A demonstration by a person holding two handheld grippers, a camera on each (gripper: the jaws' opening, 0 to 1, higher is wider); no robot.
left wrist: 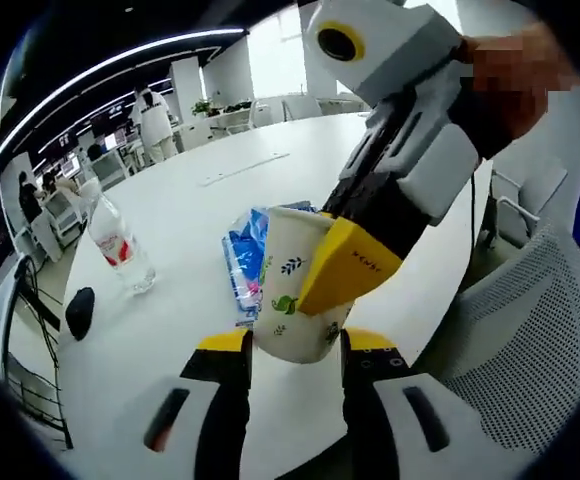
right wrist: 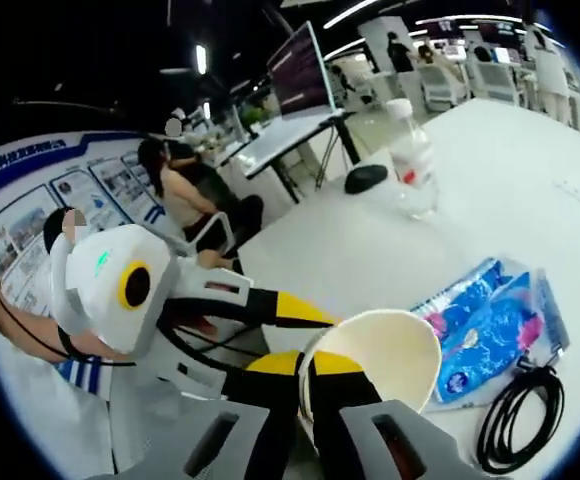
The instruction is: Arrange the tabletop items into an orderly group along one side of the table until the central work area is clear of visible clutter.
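A white paper cup (left wrist: 288, 290) with leaf prints stands upright between my left gripper's (left wrist: 296, 345) yellow-tipped jaws, which touch its lower sides. My right gripper (left wrist: 342, 268) reaches in from the upper right and pinches the cup's rim, one yellow jaw lying outside the wall. In the right gripper view the jaws of my right gripper (right wrist: 308, 372) are closed on the near rim of the cup (right wrist: 385, 350), whose inside looks bare. The left gripper (right wrist: 275, 312) comes in from the left beside the cup. A blue snack packet (left wrist: 240, 262) (right wrist: 482, 335) lies just behind the cup.
A clear water bottle (left wrist: 120, 245) (right wrist: 411, 160) with a red label stands on the white table (left wrist: 200, 200), a black mouse-like object (left wrist: 80, 311) (right wrist: 367, 178) beyond it. A black cable (right wrist: 518, 412) coils by the packet. A mesh chair (left wrist: 530, 340) sits close by; people sit further off.
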